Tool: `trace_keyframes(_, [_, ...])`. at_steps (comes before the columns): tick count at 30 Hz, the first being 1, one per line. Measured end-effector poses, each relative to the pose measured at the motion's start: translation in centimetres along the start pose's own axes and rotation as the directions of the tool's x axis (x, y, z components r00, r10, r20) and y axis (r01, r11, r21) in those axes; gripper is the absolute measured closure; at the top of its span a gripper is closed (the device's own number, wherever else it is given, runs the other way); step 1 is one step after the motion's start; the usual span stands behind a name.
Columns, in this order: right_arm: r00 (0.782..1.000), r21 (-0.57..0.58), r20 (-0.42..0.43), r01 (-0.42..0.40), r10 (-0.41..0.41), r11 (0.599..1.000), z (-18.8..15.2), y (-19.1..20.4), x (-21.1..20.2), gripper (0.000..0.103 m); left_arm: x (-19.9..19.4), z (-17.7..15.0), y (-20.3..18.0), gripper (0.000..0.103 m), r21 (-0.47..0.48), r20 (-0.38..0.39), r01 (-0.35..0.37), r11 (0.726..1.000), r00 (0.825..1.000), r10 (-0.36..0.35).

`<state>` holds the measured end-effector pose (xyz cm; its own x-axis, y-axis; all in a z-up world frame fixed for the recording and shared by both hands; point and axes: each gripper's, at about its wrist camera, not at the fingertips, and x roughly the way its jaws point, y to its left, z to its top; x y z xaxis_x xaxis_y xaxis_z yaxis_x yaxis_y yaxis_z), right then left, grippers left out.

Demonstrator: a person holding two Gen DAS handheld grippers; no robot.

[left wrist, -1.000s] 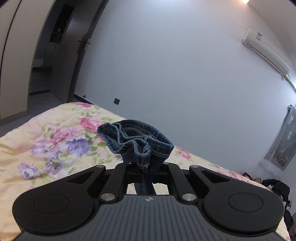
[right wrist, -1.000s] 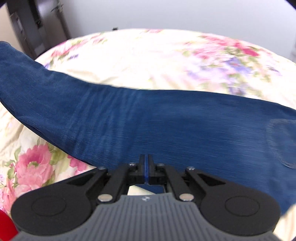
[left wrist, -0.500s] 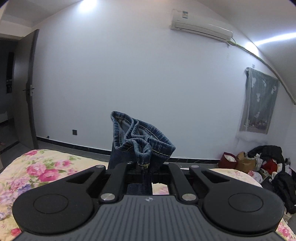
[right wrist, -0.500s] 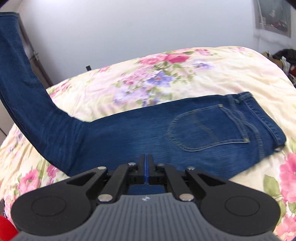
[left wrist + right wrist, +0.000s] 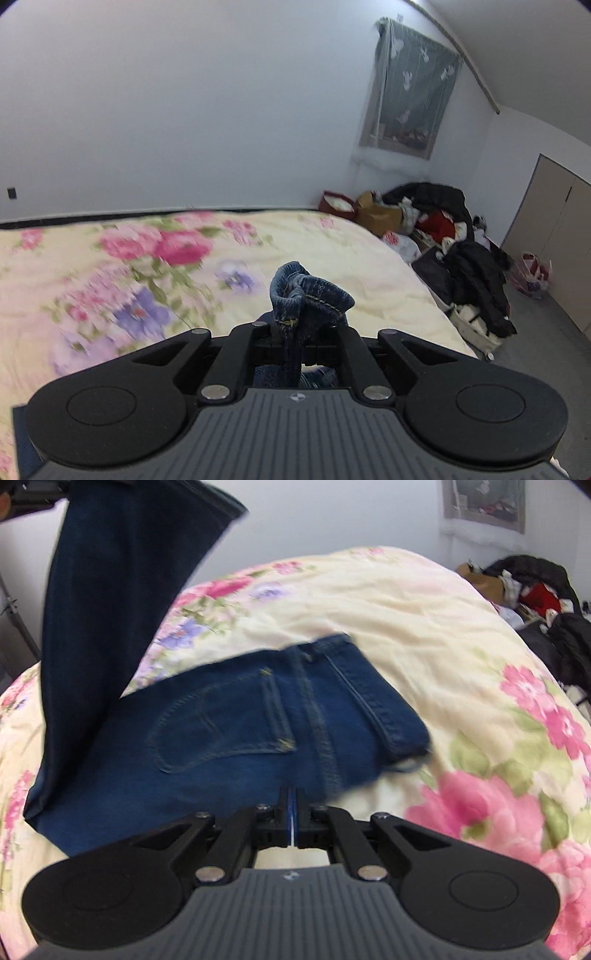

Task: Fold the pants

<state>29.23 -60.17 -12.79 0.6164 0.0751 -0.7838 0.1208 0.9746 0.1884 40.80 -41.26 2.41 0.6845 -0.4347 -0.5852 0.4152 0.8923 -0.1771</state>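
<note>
Dark blue jeans (image 5: 266, 720) lie on the floral bedspread (image 5: 424, 620), back pocket up, waistband toward the right. My left gripper (image 5: 295, 332) is shut on the bunched leg hem (image 5: 306, 295) and holds it up above the bed. In the right wrist view the lifted leg (image 5: 110, 590) hangs from the top left down to the seat. My right gripper (image 5: 291, 812) is shut on the near edge of the jeans, by the seat seam.
A pile of clothes, bags and boxes (image 5: 443, 236) lies on the floor to the right of the bed (image 5: 332, 251). A white wall stands behind it. A cupboard (image 5: 554, 236) is at the far right.
My left gripper has swung right and tilted down with the hem, from facing the wall to facing the bed. The lifted leg now stands steeper over the seat. Right gripper shifted toward the waistband.
</note>
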Motion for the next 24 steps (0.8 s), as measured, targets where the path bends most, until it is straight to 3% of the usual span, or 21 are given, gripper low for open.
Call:
trace_keyframes(3, [0.999,0.006,-0.035,0.013,-0.013,1.0,-0.6,-1.6,0.7,0.103,3.7,-3.1,-0.9,0.098,0.003,-0.091,0.066,0.998,0.994,-0.065])
trace_keyframes(8, [0.997,0.004,-0.067,0.028,-0.027,1.0,-1.4,-2.7,0.7,0.103,6.7,-7.1,-1.7,0.094,0.005,-0.241,0.188,0.982,0.953,-0.181])
trace_keyframes(12, [0.996,-0.01,-0.078,0.033,-0.033,0.999,-1.5,-2.3,0.8,0.103,8.0,-8.2,-1.8,0.071,-0.065,-0.331,0.276,0.959,0.901,-0.281])
trace_keyframes(14, [0.997,0.002,-0.076,0.023,-0.022,1.0,-1.3,-2.1,0.6,0.103,7.7,-8.3,-1.4,0.039,-0.093,-0.339,0.325,0.941,0.878,-0.337])
trace_keyframes(16, [0.998,0.025,-0.069,0.009,-0.007,1.0,-1.0,-2.0,0.2,0.103,7.1,-8.1,-1.1,0.029,-0.128,-0.332,0.372,0.919,0.858,-0.393])
trace_keyframes(17, [0.998,0.034,-0.064,0.003,-0.001,0.999,-0.8,-1.9,-0.1,0.103,6.6,-8.0,-1.0,0.029,-0.128,-0.32,0.389,0.912,0.855,-0.409])
trace_keyframes(19, [0.999,0.044,-0.05,-0.002,0.005,0.999,-0.5,-1.6,-0.7,0.103,5.1,-7.6,-0.8,0.029,-0.082,-0.276,0.379,0.922,0.88,-0.386])
trace_keyframes(21, [0.999,0.06,-0.035,-0.011,0.013,0.998,0.1,-1.3,-1.3,0.096,4.0,-7.1,-0.1,0.029,-0.048,-0.267,0.371,0.927,0.89,-0.37])
trace_keyframes(24, [0.999,0.136,0.005,-0.038,0.038,0.99,1.2,-1.5,-2.3,0.076,2.5,-6.1,2.2,0.029,-0.022,-0.264,0.333,0.943,0.908,-0.327])
